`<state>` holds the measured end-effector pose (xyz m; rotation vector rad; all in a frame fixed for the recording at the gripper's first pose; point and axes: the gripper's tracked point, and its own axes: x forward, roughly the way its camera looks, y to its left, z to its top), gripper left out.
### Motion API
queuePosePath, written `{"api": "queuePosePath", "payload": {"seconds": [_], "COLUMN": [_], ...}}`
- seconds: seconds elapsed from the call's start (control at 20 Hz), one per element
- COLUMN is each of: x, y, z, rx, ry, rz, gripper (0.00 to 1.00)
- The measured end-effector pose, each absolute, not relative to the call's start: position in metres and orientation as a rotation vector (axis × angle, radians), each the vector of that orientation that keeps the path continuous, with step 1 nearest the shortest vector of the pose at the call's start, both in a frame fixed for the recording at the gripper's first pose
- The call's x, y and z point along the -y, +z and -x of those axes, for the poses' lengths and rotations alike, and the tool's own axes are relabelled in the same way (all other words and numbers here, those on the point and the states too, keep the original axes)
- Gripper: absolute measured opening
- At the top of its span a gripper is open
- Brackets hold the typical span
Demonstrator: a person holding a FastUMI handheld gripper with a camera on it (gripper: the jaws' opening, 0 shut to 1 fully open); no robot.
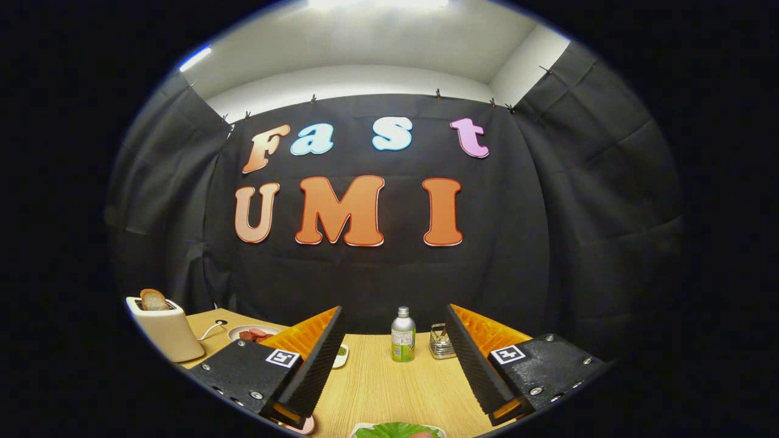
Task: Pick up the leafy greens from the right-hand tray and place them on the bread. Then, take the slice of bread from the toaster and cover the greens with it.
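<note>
Gripper view. Claw (395, 365) released, its two fingers spread wide with nothing between them, held above the wooden table (389, 389).

Containers:
- Toaster (165, 328), pale, at the far left of the table, well left of the left finger. One slice of bread (153, 299) stands upright in its slot, browned top showing. A white cord runs from it across the table.
- Round plate (249, 332) just beyond the left finger, near the toaster; holds reddish slices, kind unclear.
- Small white dish (341, 356) partly hidden behind the left fingertip; something green in it, too small to tell.
- Bottle (403, 334), silver cap, green-and-white label, upright beyond the gap between the fingers. Label text too small to read.
- Small metal holder (439, 342) just right of the bottle, beside the right finger; contents unclear.
- White tray (360, 429) below and between the fingers, close to the camera, with the leafy greens (392, 431) lying in it.

Writing: square black-and-white marker on each finger base.
</note>
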<state>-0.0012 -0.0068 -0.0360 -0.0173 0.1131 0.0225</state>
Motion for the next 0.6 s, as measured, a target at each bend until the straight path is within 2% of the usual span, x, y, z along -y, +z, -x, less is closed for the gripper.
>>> {"api": "queuePosePath", "payload": {"seconds": [0.6], "x": [-0.001], "y": [-0.094], "z": [0.011], "rx": [-0.294], "ry": [0.076], "rz": [0.072], "gripper": [0.98]}}
